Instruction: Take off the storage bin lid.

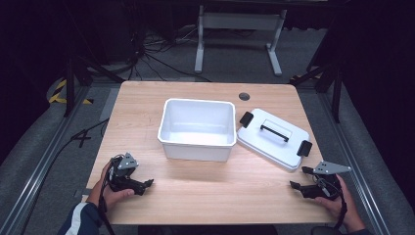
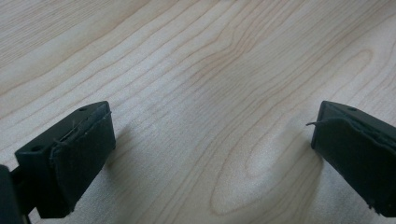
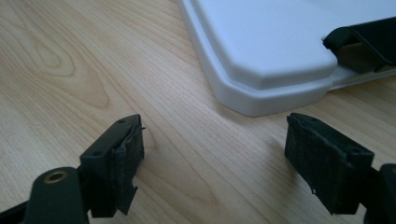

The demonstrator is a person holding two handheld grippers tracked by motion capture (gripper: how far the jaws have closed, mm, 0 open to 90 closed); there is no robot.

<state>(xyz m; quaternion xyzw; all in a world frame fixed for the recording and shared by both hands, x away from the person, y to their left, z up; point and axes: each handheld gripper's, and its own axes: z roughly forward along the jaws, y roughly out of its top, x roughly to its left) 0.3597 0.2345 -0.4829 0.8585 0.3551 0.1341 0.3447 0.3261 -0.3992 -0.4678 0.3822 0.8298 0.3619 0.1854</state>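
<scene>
An empty white plastic bin [image 1: 196, 128] stands in the middle of the wooden table [image 1: 205, 196]. Its white lid [image 1: 274, 138], with a black handle and two black clips, lies flat just right of it. My left gripper [image 1: 147, 186] rests near the front left edge with its jaws open over bare wood [image 2: 212, 135]. My right gripper [image 1: 297, 177] sits near the front right, open and empty, a short way in front of the lid's near corner [image 3: 261, 42]. In the right gripper view the jaws [image 3: 215, 140] stand apart from the lid, and a black clip [image 3: 364, 37] shows at the top right.
A round dark grommet hole [image 1: 243, 96] lies behind the lid near the table's far edge. Beyond the table, a white metal frame [image 1: 240, 29] and cables sit on the grey floor. Bare wood stretches between the two grippers along the front.
</scene>
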